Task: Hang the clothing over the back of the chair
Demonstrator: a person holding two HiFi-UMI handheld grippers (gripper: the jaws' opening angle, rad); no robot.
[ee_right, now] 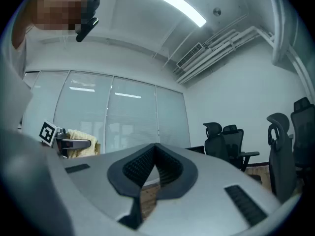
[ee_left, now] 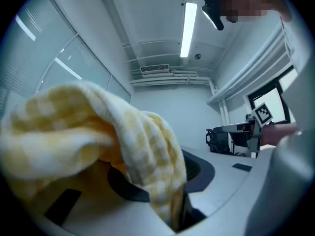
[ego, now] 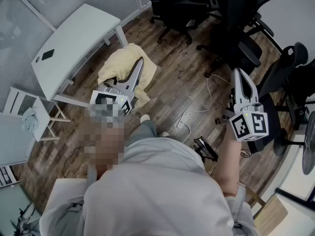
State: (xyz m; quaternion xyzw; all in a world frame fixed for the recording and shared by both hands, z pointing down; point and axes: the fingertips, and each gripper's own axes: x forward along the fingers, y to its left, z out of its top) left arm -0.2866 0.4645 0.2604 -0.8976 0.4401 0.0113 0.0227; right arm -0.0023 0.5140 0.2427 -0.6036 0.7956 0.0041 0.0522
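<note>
A pale yellow checked garment (ego: 119, 68) hangs bunched from my left gripper (ego: 141, 60), held level above the wooden floor. In the left gripper view the cloth (ee_left: 123, 141) drapes over both jaws and is pinched deep between them, hiding the tips. My right gripper (ego: 237, 72) is held level at the right, shut and empty; in the right gripper view its ribbed pads (ee_right: 139, 165) meet at the tip. Black office chairs (ego: 240, 29) stand ahead of it. The right gripper view also catches the left gripper (ee_right: 74, 143) with the cloth (ee_right: 83, 150).
A white table (ego: 78, 36) stands at the far left, and a small white stand (ego: 30, 113) with a bluish cloth sits below it. More black chairs (ego: 173, 8) line the back, others (ego: 290, 73) the right. A white cable (ego: 205, 104) lies on the floor.
</note>
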